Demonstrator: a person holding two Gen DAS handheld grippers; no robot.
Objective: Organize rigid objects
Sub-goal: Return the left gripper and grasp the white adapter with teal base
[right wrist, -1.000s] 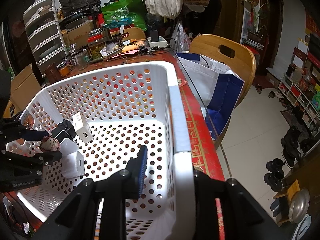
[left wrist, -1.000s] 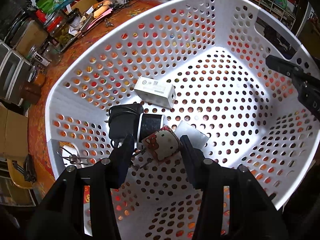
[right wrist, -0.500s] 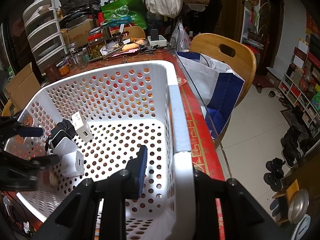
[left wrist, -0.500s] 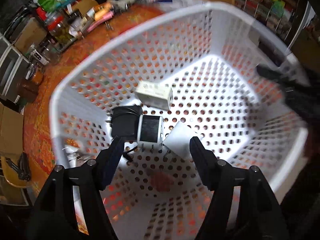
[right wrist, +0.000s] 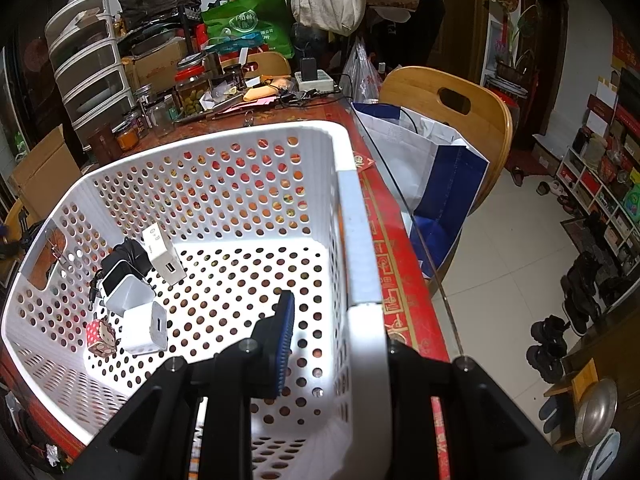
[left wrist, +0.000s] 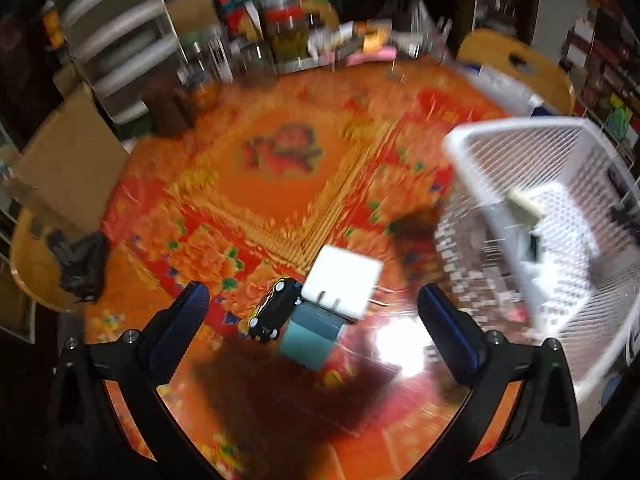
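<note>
My right gripper (right wrist: 336, 340) is shut on the right wall of the white perforated basket (right wrist: 352, 240); one blue pad (right wrist: 282, 344) shows inside and the other finger is hidden behind the rim. In the basket lie a Hello Kitty item (right wrist: 101, 338), a white charger cube (right wrist: 145, 328), a white adapter (right wrist: 162, 254) and a black adapter (right wrist: 128, 254). My left gripper (left wrist: 312, 294) hangs over the table outside the basket (left wrist: 520, 128), its jaws opening wide and holding nothing. Below it lie a white charger block (left wrist: 342, 286), a black toy car (left wrist: 274, 312) and a teal box (left wrist: 312, 334).
The table has a red-orange patterned cloth (left wrist: 280, 152). Jars and clutter (right wrist: 192, 88) line its far edge, beside plastic drawers (right wrist: 92, 68) and a cardboard box (left wrist: 68, 160). A wooden chair (right wrist: 460, 104) with a blue-white bag (right wrist: 432, 168) stands to the right.
My left gripper let go of the Hello Kitty item, which now lies in the basket. It swung out left over the table and its jaws widened. The right gripper kept still.
</note>
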